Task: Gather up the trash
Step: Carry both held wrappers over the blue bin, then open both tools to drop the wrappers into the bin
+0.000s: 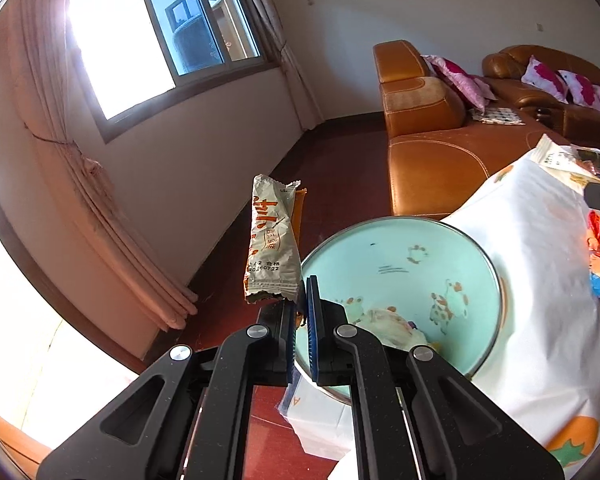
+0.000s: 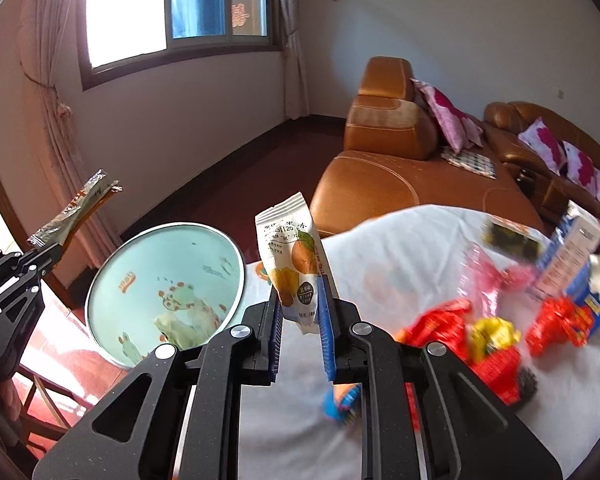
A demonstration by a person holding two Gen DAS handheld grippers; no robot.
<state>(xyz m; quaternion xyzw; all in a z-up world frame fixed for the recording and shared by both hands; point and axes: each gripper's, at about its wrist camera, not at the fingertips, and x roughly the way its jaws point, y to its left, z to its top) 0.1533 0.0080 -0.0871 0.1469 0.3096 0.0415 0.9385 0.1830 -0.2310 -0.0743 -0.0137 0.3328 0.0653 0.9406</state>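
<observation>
White tablecloth (image 2: pixel 400 248) w/ wrappers; basin (image 1: pixel 400 264) (teal) beside left gripper (image 1: pixel 300 300).

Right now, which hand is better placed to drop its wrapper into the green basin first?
Left, probably. The left tongs, shut on the silver wrapper, hang at the green basin's rim. The right tongs, holding the white fruit packet, are beside it over the tablecloth.
</observation>
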